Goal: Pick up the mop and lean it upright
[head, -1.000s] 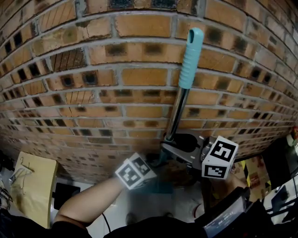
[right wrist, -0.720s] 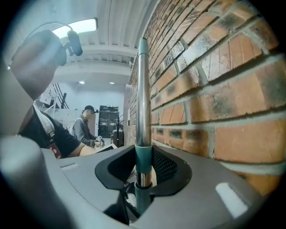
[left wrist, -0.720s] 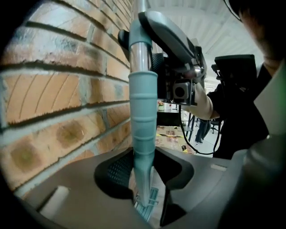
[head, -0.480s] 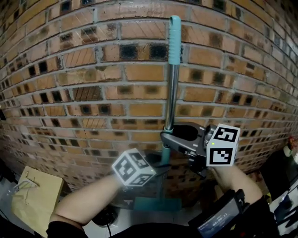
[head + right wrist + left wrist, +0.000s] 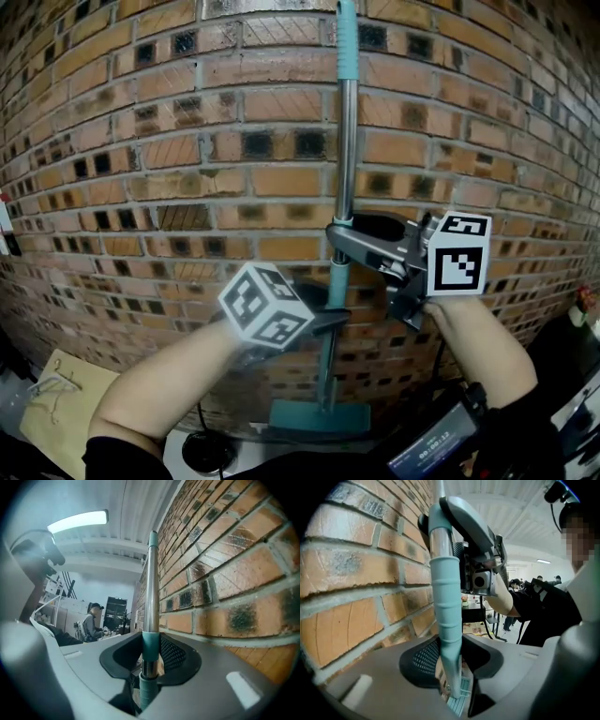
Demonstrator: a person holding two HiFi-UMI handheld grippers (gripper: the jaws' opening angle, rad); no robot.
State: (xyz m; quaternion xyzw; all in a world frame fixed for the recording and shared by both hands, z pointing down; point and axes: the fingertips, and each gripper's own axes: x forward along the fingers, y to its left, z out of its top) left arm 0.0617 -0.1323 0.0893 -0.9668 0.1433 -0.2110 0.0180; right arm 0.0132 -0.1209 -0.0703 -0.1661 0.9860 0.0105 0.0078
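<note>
Mop (image 5: 345, 141) upright, just beside brick wall (image 5: 141, 169), left gripper (image 5: 330, 319) and right gripper (image 5: 343, 234) clamped on it

Brick wall (image 5: 141, 141), overhead strip light (image 5: 77, 521)

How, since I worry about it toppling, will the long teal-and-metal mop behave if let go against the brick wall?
Its metal pole looks straight, so probably stiff. Tall and slim over a small flat teal head, it may tip sideways along the brick wall. The shiny pole could slip in jaws; the ribbed teal sleeve likely grips better.
</note>
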